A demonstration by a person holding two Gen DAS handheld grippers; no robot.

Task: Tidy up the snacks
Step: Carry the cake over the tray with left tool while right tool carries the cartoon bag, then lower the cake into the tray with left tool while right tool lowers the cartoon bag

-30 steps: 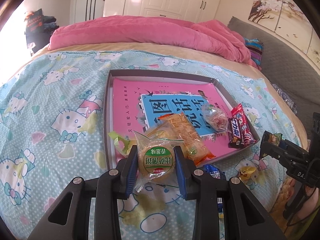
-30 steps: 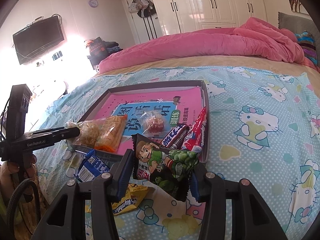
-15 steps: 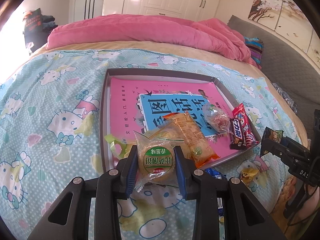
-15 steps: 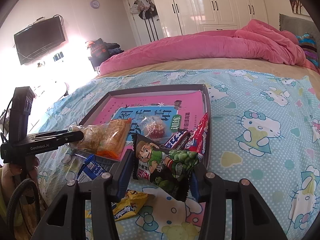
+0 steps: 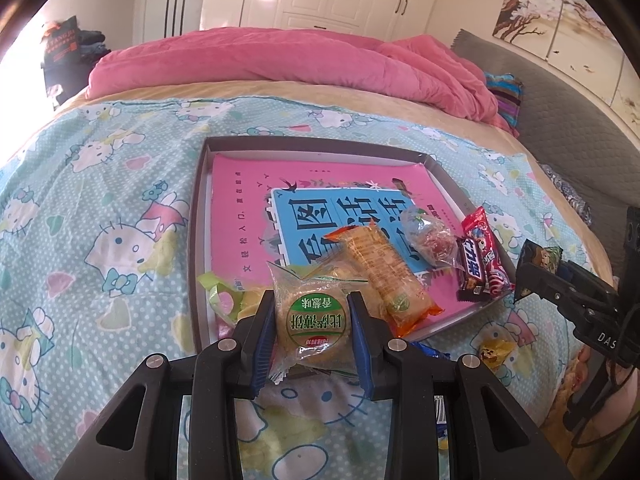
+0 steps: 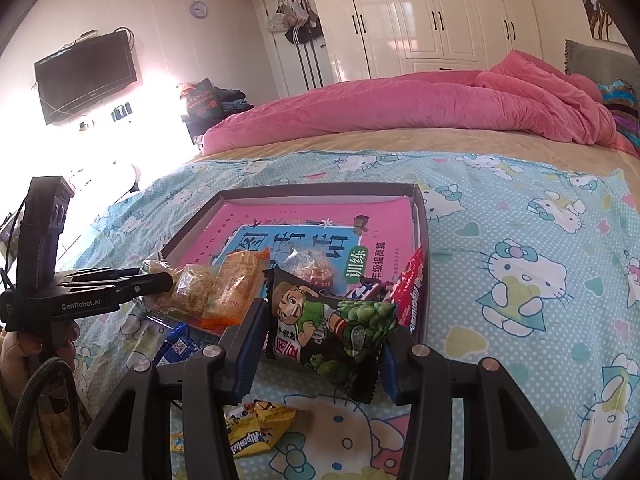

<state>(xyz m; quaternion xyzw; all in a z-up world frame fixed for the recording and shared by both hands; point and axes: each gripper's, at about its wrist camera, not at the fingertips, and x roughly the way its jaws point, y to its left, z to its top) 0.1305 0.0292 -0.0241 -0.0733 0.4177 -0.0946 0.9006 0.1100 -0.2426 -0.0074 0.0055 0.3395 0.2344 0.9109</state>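
My left gripper [image 5: 312,308] is shut on a round pastry [image 5: 314,320] in a clear wrapper with a green label, held over the near edge of a dark grey tray [image 5: 199,208]. A pink and blue book lines the tray, and on it lie an orange packet [image 5: 384,272], a clear-wrapped sweet [image 5: 430,236], a dark chocolate bar [image 5: 472,268] and a red bar [image 5: 482,236]. My right gripper [image 6: 324,328] is shut on a dark packet [image 6: 328,320] showing a cartoon boy and green peas, just before the tray's near corner [image 6: 420,220].
On the blue cartoon-cat bedspread lie a yellow sweet wrapper [image 6: 256,428] and a blue packet [image 6: 180,346], near the tray's front. A pink duvet [image 5: 280,60] is heaped across the far bed. A hand [image 6: 24,348] grips the left tool.
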